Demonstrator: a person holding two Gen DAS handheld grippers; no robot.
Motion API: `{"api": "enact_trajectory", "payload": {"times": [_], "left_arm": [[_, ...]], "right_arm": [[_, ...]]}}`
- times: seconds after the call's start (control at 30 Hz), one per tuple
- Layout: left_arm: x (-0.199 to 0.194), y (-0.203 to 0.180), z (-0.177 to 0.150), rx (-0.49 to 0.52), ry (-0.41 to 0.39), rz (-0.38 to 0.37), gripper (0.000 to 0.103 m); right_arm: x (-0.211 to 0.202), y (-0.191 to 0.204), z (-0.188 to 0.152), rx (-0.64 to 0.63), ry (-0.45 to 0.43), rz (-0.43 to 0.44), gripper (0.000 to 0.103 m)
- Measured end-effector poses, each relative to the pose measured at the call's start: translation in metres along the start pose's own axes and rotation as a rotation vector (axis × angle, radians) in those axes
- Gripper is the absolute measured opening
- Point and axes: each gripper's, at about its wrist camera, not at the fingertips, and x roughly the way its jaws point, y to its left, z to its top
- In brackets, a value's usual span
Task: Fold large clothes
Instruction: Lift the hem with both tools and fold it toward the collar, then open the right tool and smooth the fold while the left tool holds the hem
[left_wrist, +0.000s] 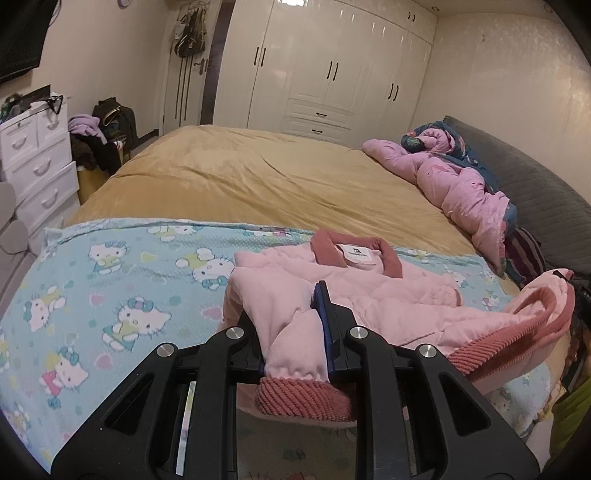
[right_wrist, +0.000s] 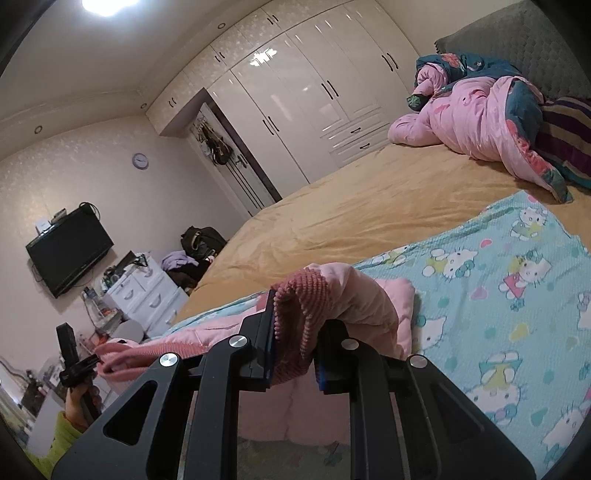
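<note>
Both grippers, left gripper and right gripper, seemingly angled downward, clamp the pink jacket

A white neck label sits inside the collar of the pink jacket; its dark logo mark is too small to read.

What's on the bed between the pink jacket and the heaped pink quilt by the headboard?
Nothing but bare tan bedspread separates the pink jacket from the pink quilt; the left wrist view shows it best.
</note>
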Motion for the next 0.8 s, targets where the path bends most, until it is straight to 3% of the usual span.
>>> {"api": "enact_trajectory", "payload": {"times": [0.8], "left_arm": [[0.106, 0.008, 0.034, 0.066, 0.098, 0.080, 0.013]], "right_arm": [[0.112, -0.047, 0.028, 0.003, 0.113, -0.128, 0.015]]}}
